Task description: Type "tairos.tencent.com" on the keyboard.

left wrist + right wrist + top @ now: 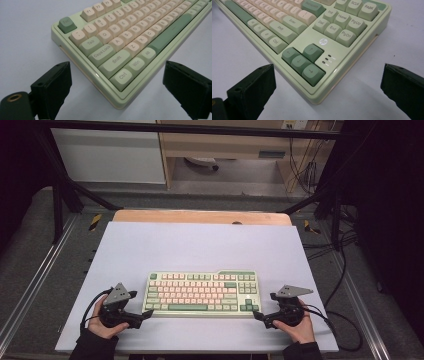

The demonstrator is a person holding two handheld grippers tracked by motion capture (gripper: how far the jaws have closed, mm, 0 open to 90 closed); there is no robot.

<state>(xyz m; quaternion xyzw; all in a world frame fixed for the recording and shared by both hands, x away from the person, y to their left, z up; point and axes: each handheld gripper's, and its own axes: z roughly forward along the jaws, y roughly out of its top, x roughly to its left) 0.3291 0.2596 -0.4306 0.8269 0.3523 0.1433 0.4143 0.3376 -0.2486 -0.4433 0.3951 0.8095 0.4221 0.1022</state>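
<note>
In the left gripper view the keyboard [130, 42] runs off the top and right edges so its far half is cut away, in the right gripper view its left part leaves the frame, and from the high view its key legends are too small to read.

Evenly and brightly lit from overhead on the white surface [200, 245], dark and murky beyond its left and right edges. Soft, short shadows under the keyboard [201, 293], slightly deeper along its near corners in both gripper views. Faint glare on the keyboard's glossy rim. Sharp on the nearest keys, blurred toward the far rows; black jaws soft-edged and underexposed at the bottom.
</note>
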